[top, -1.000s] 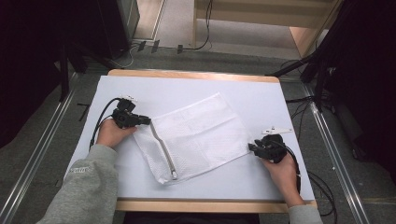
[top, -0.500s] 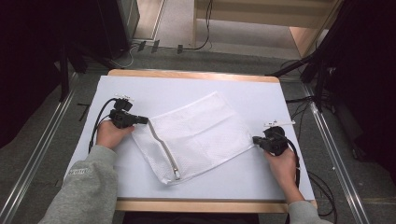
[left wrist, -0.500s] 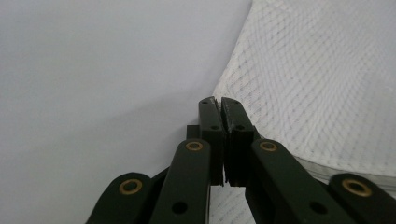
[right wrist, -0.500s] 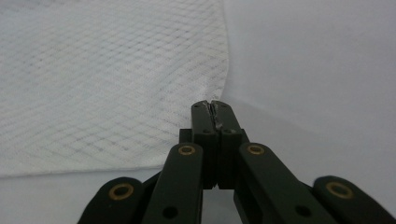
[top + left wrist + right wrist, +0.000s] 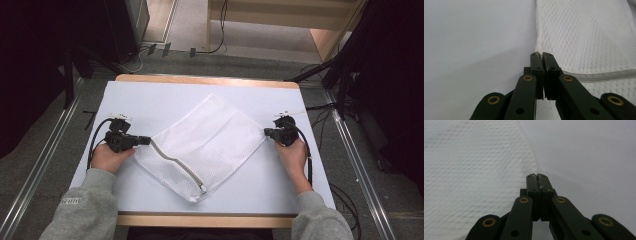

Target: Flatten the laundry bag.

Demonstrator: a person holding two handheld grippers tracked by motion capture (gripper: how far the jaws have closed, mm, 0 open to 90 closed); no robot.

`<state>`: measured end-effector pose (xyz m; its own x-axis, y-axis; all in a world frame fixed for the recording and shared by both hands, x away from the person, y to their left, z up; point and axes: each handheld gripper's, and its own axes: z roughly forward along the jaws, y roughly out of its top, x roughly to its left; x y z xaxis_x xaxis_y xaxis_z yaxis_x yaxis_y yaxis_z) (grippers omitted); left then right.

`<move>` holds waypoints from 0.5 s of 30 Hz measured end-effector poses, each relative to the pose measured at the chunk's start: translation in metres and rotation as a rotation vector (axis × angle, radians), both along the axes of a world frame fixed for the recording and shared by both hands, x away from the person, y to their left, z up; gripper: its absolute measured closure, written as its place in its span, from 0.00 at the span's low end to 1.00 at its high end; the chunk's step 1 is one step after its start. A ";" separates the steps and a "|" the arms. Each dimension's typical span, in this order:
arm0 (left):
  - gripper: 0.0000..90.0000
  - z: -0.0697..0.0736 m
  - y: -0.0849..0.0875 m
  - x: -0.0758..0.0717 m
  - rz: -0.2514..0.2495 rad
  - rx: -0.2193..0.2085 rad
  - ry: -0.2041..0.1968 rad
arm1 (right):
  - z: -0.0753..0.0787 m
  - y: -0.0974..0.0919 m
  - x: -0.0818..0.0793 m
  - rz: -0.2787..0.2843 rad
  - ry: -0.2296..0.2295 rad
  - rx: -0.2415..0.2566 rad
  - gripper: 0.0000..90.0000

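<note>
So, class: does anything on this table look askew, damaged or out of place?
Only the white mesh bag: it lies diagonally on the table, corners pinched by the left gripper and right gripper. No damage or spill visible.

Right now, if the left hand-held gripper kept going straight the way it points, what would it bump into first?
The left hand-held gripper points across the white zippered mesh bag, whose corner it already pinches. It would first push into the bag itself.

I get an evenly lit, soft-shadowed tabletop (image 5: 150, 100) from above, with dark surroundings; both gripper views are dimmer, with near parts slightly blurred.
</note>
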<state>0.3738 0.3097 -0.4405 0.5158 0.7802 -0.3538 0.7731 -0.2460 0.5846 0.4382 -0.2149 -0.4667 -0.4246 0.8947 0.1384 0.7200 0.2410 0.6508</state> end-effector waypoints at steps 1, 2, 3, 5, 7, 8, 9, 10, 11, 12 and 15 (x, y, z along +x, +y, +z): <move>0.99 0.000 0.000 -0.005 -0.004 0.001 0.001 | 0.000 0.002 0.005 0.002 0.005 -0.001 1.00; 0.99 0.000 0.000 -0.008 -0.004 0.000 0.001 | 0.000 0.005 0.009 0.010 0.003 -0.002 1.00; 0.99 0.000 0.000 -0.013 -0.004 -0.003 0.000 | 0.000 0.007 0.012 0.009 0.002 0.001 1.00; 0.99 0.000 -0.001 -0.023 -0.006 -0.007 0.004 | 0.001 0.011 0.021 0.018 -0.002 0.002 1.00; 0.99 -0.001 -0.001 -0.032 -0.013 0.001 0.006 | 0.002 0.016 0.029 0.028 -0.009 0.005 1.00; 0.99 -0.001 -0.001 -0.035 -0.012 -0.001 0.013 | 0.002 0.018 0.032 0.029 -0.011 0.006 1.00; 0.98 -0.003 0.000 -0.040 -0.015 -0.004 0.025 | 0.002 0.020 0.034 0.033 -0.013 0.009 1.00; 0.98 -0.004 0.000 -0.043 -0.016 -0.010 0.033 | 0.003 0.022 0.037 0.032 -0.014 0.012 1.00; 0.98 -0.004 -0.001 -0.046 -0.016 -0.007 0.036 | 0.003 0.024 0.039 0.036 -0.016 0.012 1.00; 0.98 -0.004 -0.001 -0.049 -0.013 -0.015 0.037 | 0.003 0.026 0.042 0.037 -0.018 0.016 1.00; 0.94 -0.004 -0.001 -0.054 -0.029 -0.020 0.053 | 0.002 0.030 0.048 0.048 -0.027 0.032 1.00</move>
<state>0.3201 0.3091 -0.4445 0.5182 0.7579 -0.3963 0.7958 -0.2575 0.5480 0.4861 -0.1845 -0.4648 -0.4711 0.8684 0.1545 0.6902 0.2539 0.6776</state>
